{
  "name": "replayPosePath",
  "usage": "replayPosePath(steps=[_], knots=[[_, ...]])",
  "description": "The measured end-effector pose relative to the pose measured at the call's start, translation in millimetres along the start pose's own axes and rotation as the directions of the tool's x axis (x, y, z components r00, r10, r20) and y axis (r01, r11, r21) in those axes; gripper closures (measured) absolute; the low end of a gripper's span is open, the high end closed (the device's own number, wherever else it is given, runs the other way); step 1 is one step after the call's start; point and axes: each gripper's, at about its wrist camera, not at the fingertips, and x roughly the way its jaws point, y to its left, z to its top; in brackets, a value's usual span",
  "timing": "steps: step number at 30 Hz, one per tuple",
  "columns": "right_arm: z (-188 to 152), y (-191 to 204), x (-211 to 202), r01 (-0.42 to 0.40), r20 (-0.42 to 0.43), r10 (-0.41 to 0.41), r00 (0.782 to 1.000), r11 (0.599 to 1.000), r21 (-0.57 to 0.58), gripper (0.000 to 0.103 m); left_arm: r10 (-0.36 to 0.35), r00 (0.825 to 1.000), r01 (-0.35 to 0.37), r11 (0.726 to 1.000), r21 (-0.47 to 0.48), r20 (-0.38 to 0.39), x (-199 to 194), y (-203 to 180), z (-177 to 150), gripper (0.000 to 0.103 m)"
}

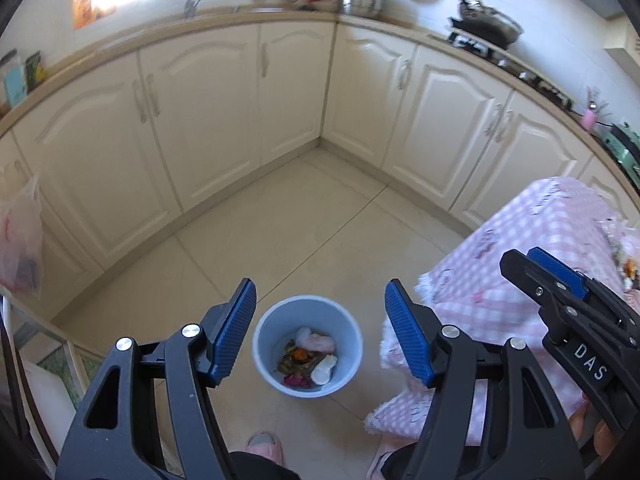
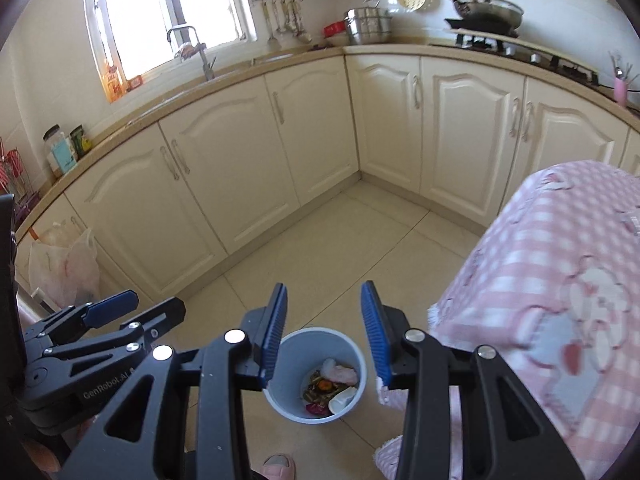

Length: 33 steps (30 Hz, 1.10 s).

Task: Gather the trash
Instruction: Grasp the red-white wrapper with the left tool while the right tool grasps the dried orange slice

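Note:
A light-blue bin (image 1: 308, 312) stands on the tiled floor below both grippers. Inside it lies trash (image 1: 308, 354): white and pink crumpled pieces, orange peel and wrappers. My left gripper (image 1: 322, 292) hangs above the bin, open, with nothing between its blue pads. The right wrist view shows the same bin (image 2: 316, 344) with the trash (image 2: 330, 386), and my right gripper (image 2: 324, 292) over it, open and empty. The right gripper's fingers (image 1: 556, 272) show at the right of the left wrist view. More scraps (image 1: 628, 268) lie on the pink cloth at the far right edge.
A table under a pink checked cloth (image 2: 560, 260) stands right of the bin. Cream cabinets (image 1: 200, 120) line the corner behind. A plastic bag (image 2: 64, 268) hangs at the left. A person's slipper (image 1: 264, 446) is just in front of the bin.

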Motion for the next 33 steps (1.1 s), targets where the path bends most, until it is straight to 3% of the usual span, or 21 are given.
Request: replayPosePath(steps=[6,11,21,26,33], knots=[[-0.6,-52.6,-61.2,0.060,0.079,-0.064,0.995,0.996,0.063,0.063,-0.085,0.996,0.081,0.992,0.099,0.040,-29.0,-63.2,2.5,0.039],[-9.5,-110.9,-118.2,0.145,0.139,-0.162,0.977,0.981,0.126,0.063,-0.176,0.984,0.168,0.967,0.193,0.027,-42.6,-129.6,-3.5,0.039],[-54.0,-244.8,-196.2,0.301,0.141,-0.358,0.923,0.901,0.313,0.056,-0.309,0.947,0.317,0.869,0.379,-0.083,-51.8,-277.0,-31.0,0.038],[-75.3,-292.4,-214.4,0.327,0.120,-0.398,0.909,0.863,0.385,0.056,-0.326,0.934,0.358,0.833,0.422,-0.150,-45.3,-333.4,-48.0,0.037],[-87.0,-326.6,-219.4,0.334,0.091,-0.404,0.910,0.845,0.417,0.056,-0.312,0.932,0.363,0.822,0.439,-0.185,-29.0,-372.5,-56.5,0.038]])
